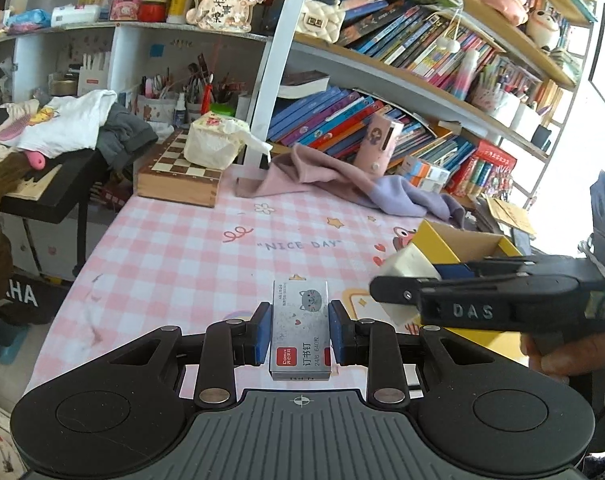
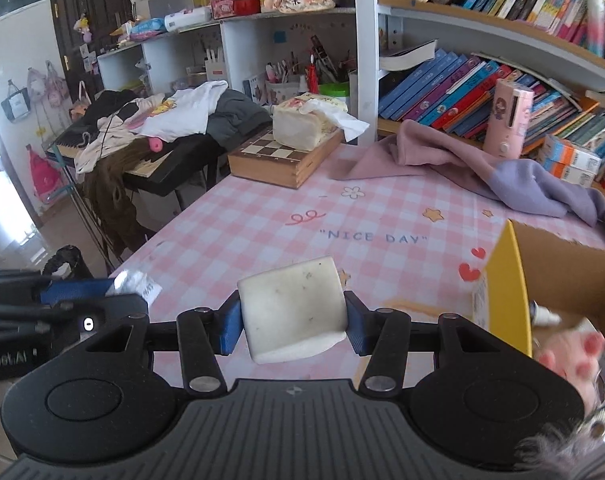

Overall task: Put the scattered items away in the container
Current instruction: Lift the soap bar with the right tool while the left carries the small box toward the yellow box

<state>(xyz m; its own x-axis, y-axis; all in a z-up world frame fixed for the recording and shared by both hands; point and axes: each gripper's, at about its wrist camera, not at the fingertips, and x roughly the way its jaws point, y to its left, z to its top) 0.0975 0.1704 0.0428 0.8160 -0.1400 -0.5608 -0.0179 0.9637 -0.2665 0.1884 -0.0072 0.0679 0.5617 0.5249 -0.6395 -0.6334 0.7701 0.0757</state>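
My left gripper [image 1: 300, 334] is shut on a small grey staple box [image 1: 300, 330] with a cat drawing, held above the pink checked tablecloth [image 1: 190, 248]. My right gripper [image 2: 293, 322] is shut on a dirty white eraser block [image 2: 294, 314]. In the left wrist view that eraser [image 1: 406, 276] and the right gripper's black body show at the right, close to the yellow cardboard box [image 1: 442, 240]. In the right wrist view the open yellow box [image 2: 506, 300] stands just right of the eraser, with a small tube and a pink fuzzy item inside.
A wooden chess box [image 2: 282, 160] with a tissue pack on top sits at the table's far left. A pink and purple cloth [image 2: 482, 172] lies at the back before bookshelves [image 1: 402, 120]. Clothes pile on a black stand [image 2: 162, 128] left of the table.
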